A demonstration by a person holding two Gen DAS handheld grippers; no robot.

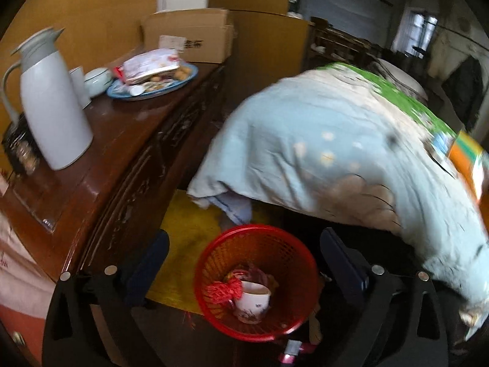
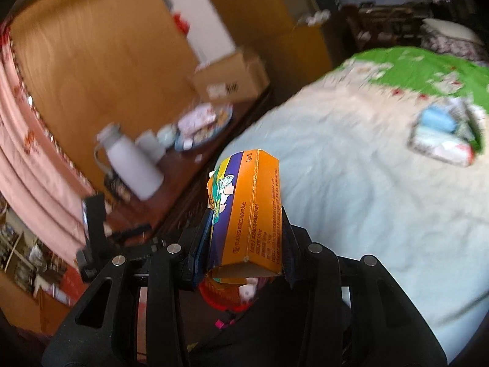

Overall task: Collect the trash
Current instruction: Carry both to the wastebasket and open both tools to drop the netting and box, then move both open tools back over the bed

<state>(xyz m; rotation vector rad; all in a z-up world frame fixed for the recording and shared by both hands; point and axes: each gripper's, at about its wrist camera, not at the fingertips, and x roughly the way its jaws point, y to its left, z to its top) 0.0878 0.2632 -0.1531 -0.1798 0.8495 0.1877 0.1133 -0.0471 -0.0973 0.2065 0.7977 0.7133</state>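
Observation:
A red plastic waste basket [image 1: 256,278] stands on the floor between a wooden sideboard and a bed. It holds a white paper cup [image 1: 252,304] and a red tassel [image 1: 221,290]. My left gripper [image 1: 244,263] is open and empty, its fingers spread either side of the basket, above it. My right gripper [image 2: 244,238] is shut on an orange and purple carton [image 2: 249,211] and holds it in the air above the basket, part of which shows below the carton [image 2: 226,298]. The carton also shows blurred at the right edge of the left wrist view [image 1: 467,159].
The sideboard [image 1: 107,159] on the left carries a white thermos jug [image 1: 52,107], a cup, a lidded bowl, a blue plate of snacks [image 1: 152,82] and a cardboard box [image 1: 189,35]. A pale blue quilt [image 1: 321,153] covers the bed. Packets lie on the bed [image 2: 443,137]. A pink object [image 1: 290,353] lies by the basket.

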